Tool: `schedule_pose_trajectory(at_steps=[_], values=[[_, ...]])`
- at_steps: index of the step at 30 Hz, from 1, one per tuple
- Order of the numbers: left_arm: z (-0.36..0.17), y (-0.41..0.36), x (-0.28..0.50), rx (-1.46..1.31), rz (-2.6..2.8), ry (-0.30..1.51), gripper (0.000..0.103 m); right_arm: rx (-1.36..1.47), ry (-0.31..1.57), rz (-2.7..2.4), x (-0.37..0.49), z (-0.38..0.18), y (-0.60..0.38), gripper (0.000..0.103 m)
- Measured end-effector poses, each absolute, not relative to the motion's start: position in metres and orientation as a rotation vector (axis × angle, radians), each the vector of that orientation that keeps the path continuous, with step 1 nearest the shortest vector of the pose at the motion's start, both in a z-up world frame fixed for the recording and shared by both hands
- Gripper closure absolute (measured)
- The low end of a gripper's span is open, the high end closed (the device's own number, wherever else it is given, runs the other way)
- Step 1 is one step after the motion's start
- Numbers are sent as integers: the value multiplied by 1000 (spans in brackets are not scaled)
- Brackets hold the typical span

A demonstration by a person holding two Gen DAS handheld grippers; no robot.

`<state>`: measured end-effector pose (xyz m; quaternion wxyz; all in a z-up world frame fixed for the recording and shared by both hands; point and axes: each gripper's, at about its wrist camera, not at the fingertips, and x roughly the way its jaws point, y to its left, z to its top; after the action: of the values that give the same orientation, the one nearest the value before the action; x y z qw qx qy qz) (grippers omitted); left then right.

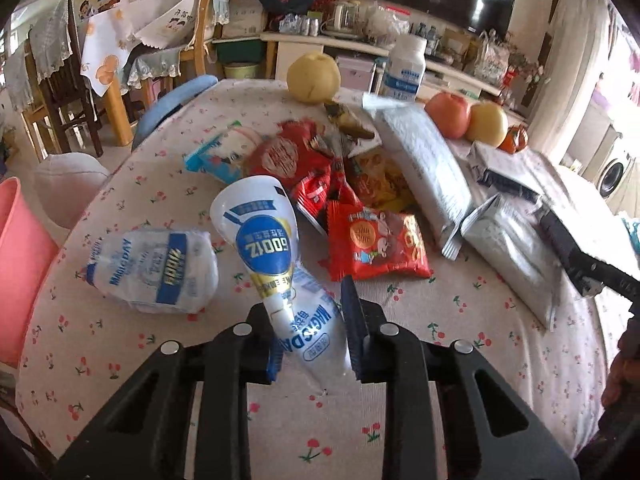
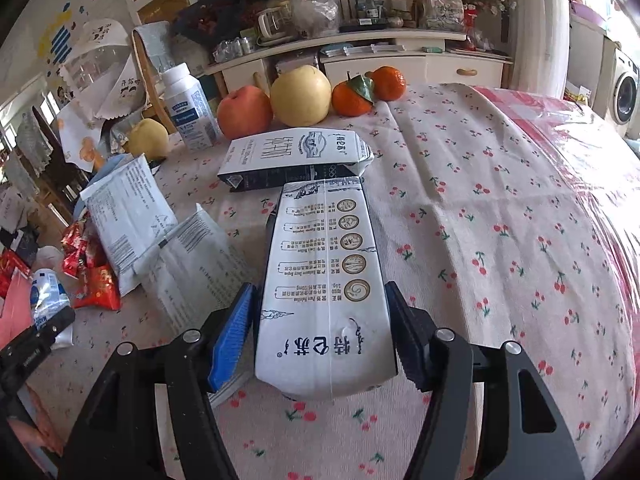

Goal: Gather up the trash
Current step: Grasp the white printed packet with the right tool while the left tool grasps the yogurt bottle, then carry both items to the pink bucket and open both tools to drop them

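Observation:
My left gripper (image 1: 312, 320) is shut on the neck of a white and blue pouch (image 1: 260, 236), which stands up above the table. A second crumpled pouch (image 1: 152, 272) lies to its left, and another pouch (image 1: 316, 332) lies under the fingers. Red snack wrappers (image 1: 376, 244) are piled behind. My right gripper (image 2: 320, 328) is shut on a white milk carton (image 2: 324, 280) lying lengthwise between the fingers. A second carton (image 2: 296, 156) lies crosswise just beyond it. The right gripper also shows at the right edge of the left wrist view (image 1: 580, 256).
The table has a cherry-print cloth (image 2: 500, 220). Silver mailer bags (image 1: 424, 164) lie in the middle. Apples, a pear (image 2: 300, 96), oranges (image 2: 352, 98) and a white bottle (image 2: 188, 108) stand at the far edge. A pink bin (image 1: 20, 268) stands left of the table.

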<state>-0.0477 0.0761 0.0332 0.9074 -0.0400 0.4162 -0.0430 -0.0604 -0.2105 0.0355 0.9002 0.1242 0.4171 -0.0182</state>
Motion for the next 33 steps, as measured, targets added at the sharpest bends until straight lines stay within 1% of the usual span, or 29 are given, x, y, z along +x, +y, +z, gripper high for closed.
schedule_pose_trajectory(at_steps=[13, 19, 26, 33], values=[[84, 121, -74, -152, -133, 730, 76, 348, 765, 59, -90, 67, -182, 38], [97, 151, -81, -164, -96, 692, 76, 357, 747, 108, -97, 76, -157, 39], [107, 179, -86, -180, -53, 662, 76, 345, 734, 204, -109, 92, -112, 39], [120, 231, -93, -242, 45, 619, 76, 324, 717, 413, -103, 125, -25, 39]])
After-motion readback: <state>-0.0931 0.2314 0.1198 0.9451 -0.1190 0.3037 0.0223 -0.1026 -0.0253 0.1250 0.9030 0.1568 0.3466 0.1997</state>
